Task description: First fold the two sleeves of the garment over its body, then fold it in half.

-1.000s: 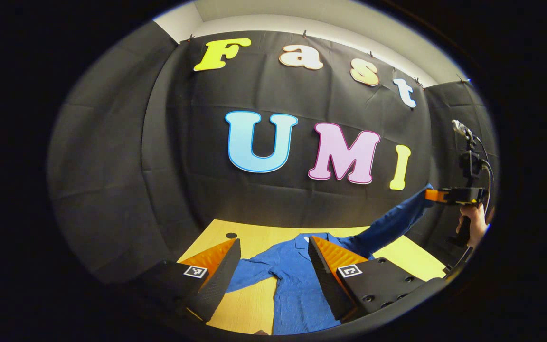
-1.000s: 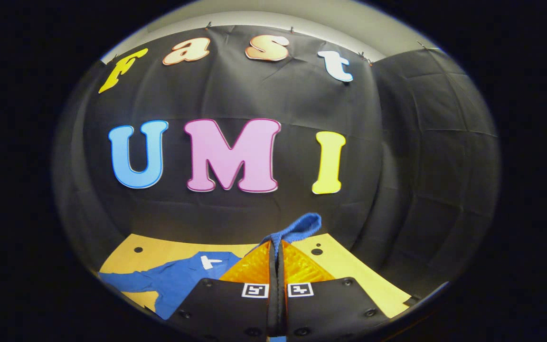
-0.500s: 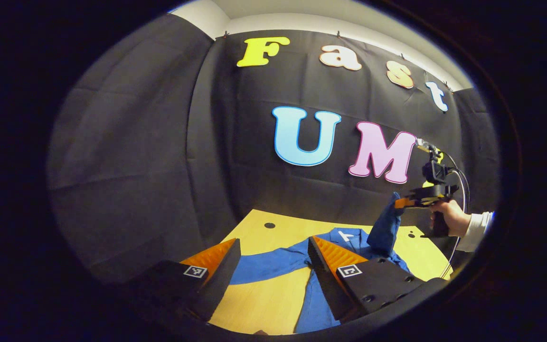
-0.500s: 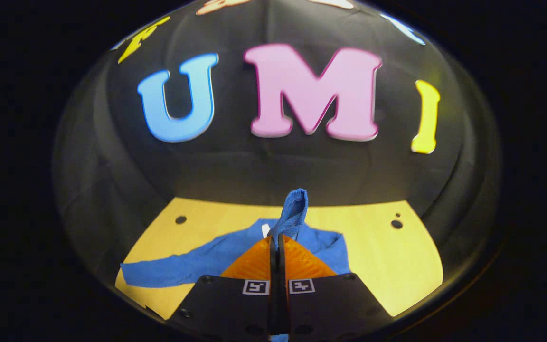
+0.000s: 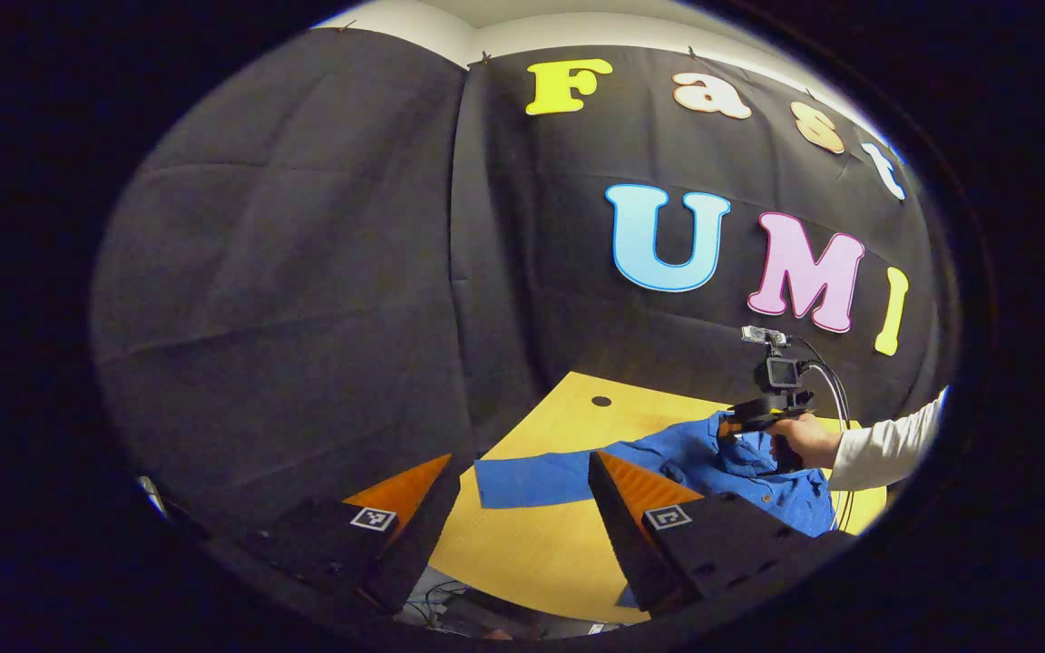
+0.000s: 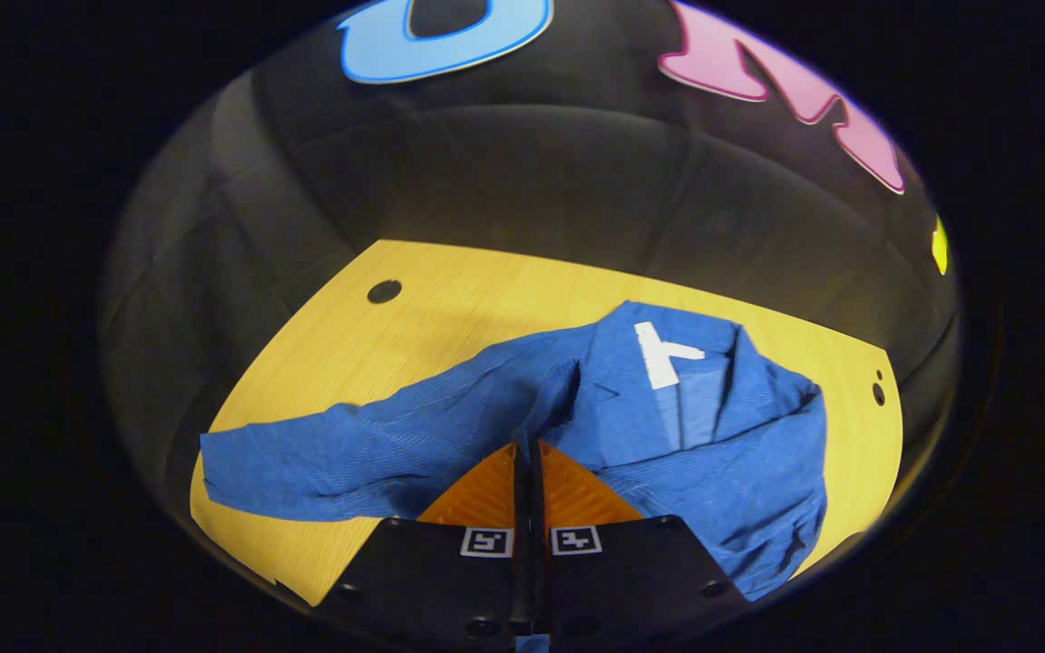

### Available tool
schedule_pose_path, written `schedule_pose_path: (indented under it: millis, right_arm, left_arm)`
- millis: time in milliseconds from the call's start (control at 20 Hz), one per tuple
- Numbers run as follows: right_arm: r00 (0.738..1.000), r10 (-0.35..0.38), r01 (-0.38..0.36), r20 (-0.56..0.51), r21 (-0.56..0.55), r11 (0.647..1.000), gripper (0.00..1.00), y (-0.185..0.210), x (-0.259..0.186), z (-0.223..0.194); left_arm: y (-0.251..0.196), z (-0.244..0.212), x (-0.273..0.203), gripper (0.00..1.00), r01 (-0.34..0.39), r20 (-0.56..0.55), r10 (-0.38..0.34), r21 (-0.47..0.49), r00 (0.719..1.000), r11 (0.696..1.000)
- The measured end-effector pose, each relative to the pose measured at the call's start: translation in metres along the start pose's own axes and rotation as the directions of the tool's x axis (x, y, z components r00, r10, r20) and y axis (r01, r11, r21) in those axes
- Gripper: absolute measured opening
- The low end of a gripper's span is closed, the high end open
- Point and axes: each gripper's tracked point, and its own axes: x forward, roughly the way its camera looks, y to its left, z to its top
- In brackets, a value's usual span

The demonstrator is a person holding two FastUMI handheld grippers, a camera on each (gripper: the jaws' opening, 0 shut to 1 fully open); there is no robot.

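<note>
A blue woven shirt [image 6: 713, 435] with a white collar tag lies rumpled on the pale wooden surface [image 6: 450, 308], one sleeve [image 6: 323, 458] stretched flat out sideways, the other folded over its body. The right gripper [image 6: 527, 453] has its ridged fingers pressed together, pinching the folded sleeve's cloth. The left gripper [image 5: 522, 508] hangs with fingers spread apart, above the surface's near edge.
</note>
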Motion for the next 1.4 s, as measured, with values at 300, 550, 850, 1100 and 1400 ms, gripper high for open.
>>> schedule_pose_path:
  millis: [300, 550, 850, 1100, 1400]
  right_arm:
    - [0.965, 0.252, -0.255, -0.068, -0.034, 0.966, 0.98, 0.053, 0.0, -0.025]
    - [0.963, 0.243, -0.231, 0.12, -0.104, 0.967, 1.0, -0.008, -0.082, 0.02]
    - [0.936, 0.238, -0.215, 0.259, -0.113, 0.97, 0.97, -0.094, -0.217, 0.02]
    - [0.967, 0.124, -0.136, 0.223, 0.041, 0.99, 0.98, -0.162, -0.254, -0.029]
    - [0.98, 0.049, -0.089, 0.195, 0.204, 0.975, 0.97, -0.198, -0.269, -0.05]
  left_arm:
    - [-0.006, -0.036, 0.033, 0.82, -0.009, -0.069, 0.003, -0.083, 0.998, 0.996]
    - [0.001, -0.079, 0.111, 0.82, -0.039, -0.216, 0.016, -0.101, 0.976, 0.994]
    - [0.02, -0.154, 0.216, 0.84, -0.11, -0.459, 0.062, -0.078, 0.886, 0.991]
    - [0.027, -0.194, 0.257, 0.85, -0.116, -0.584, 0.078, -0.028, 0.808, 0.993]
    - [0.007, -0.208, 0.281, 0.81, -0.036, -0.627, 0.051, 0.037, 0.778, 0.999]
